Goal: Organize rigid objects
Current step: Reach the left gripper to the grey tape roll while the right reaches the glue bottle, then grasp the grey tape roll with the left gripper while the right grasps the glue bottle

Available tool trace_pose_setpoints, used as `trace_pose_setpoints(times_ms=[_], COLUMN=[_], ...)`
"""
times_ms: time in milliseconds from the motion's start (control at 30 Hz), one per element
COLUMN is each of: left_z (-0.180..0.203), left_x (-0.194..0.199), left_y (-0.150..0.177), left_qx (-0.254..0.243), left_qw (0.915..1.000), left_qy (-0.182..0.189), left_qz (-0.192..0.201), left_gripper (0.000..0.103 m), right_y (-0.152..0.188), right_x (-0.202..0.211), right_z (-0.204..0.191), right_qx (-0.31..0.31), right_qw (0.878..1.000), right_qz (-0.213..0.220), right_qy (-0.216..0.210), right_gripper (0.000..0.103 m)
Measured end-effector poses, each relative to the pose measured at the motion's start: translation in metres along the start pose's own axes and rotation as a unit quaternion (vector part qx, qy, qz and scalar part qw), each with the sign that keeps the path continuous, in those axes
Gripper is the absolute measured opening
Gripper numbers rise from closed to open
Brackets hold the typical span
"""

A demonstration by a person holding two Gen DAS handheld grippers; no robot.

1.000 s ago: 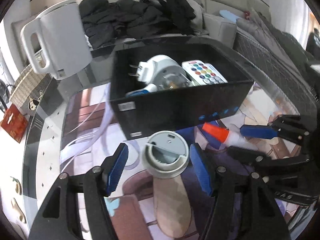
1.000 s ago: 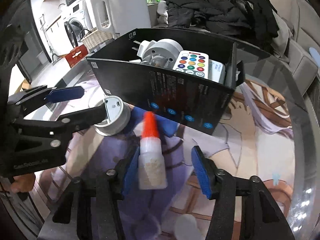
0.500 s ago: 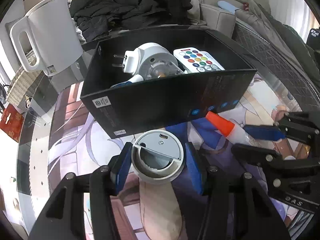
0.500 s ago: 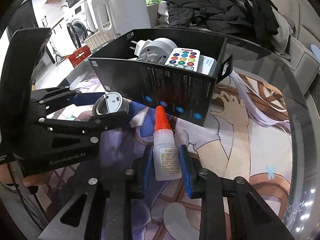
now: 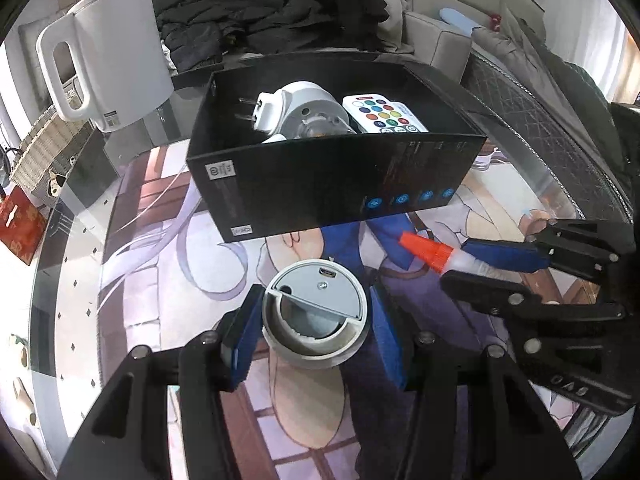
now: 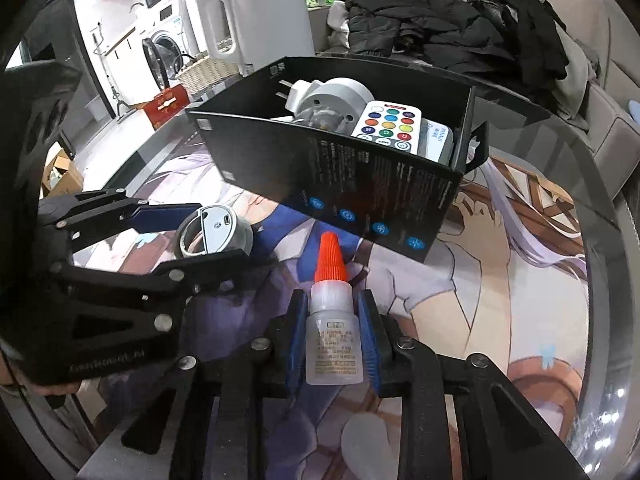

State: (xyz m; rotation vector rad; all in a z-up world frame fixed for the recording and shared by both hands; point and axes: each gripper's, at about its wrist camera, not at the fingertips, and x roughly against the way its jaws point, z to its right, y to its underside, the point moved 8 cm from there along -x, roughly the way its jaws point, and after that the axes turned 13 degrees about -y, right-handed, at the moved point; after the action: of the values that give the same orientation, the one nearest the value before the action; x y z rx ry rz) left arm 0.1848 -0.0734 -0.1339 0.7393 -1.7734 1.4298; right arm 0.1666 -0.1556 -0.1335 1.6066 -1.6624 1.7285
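My left gripper (image 5: 314, 330) is shut on a round grey device (image 5: 316, 312) with a USB port on its face, held just above the table in front of the black box (image 5: 336, 184). My right gripper (image 6: 332, 336) is shut on a white glue bottle (image 6: 330, 336) with an orange-red cap, also lifted in front of the box (image 6: 360, 196). The bottle shows in the left wrist view (image 5: 432, 250), and the round device in the right wrist view (image 6: 218, 232). In the box lie a white plug adapter (image 5: 296, 114) and a remote (image 5: 380, 114) with coloured buttons.
A white electric kettle (image 5: 116, 68) stands behind the box on the left. Dark clothes (image 5: 280, 8) are piled on a sofa behind. The glass table (image 5: 72, 264) carries an anime-print mat. A wicker basket (image 6: 204, 70) and a washing machine (image 6: 160, 52) are beyond the table.
Both grippers closed: the left on the round grey device, the right on the glue bottle. Both objects have since been lifted slightly off the table.
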Motion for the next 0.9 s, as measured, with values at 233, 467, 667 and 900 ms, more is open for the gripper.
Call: trace_pose_setpoints(times_ms=[233,467,667,900], left_z=[-0.008,-0.002,-0.012,-0.011], left_x=[0.015,0.014,0.01,0.018], left_y=[-0.006,-0.003,0.016,0.041], left_qx=[0.012,0.001,0.031,0.001], left_qw=[0.9997,0.9999,0.999,0.9997], left_qy=[0.0,0.007,0.019,0.004], left_qz=[0.02,0.014,-0.026,-0.026], left_gripper=[0.051,0.051,0.051,0.051], right_y=[-0.005,-0.004,-0.001,0.019], right_x=[0.022,0.013,0.01,0.006], right_z=[-0.005,-0.006,-0.006,-0.034], right_qx=[-0.001,0.0,-0.014,0.039], right_qw=[1.0,1.0,0.999,0.998], right_qz=[0.029,0.01,0.005,-0.023], right_qy=[-0.011,-0.014,-0.03,-0.039], right_gripper=[0.019,0.01,0.04,0.042])
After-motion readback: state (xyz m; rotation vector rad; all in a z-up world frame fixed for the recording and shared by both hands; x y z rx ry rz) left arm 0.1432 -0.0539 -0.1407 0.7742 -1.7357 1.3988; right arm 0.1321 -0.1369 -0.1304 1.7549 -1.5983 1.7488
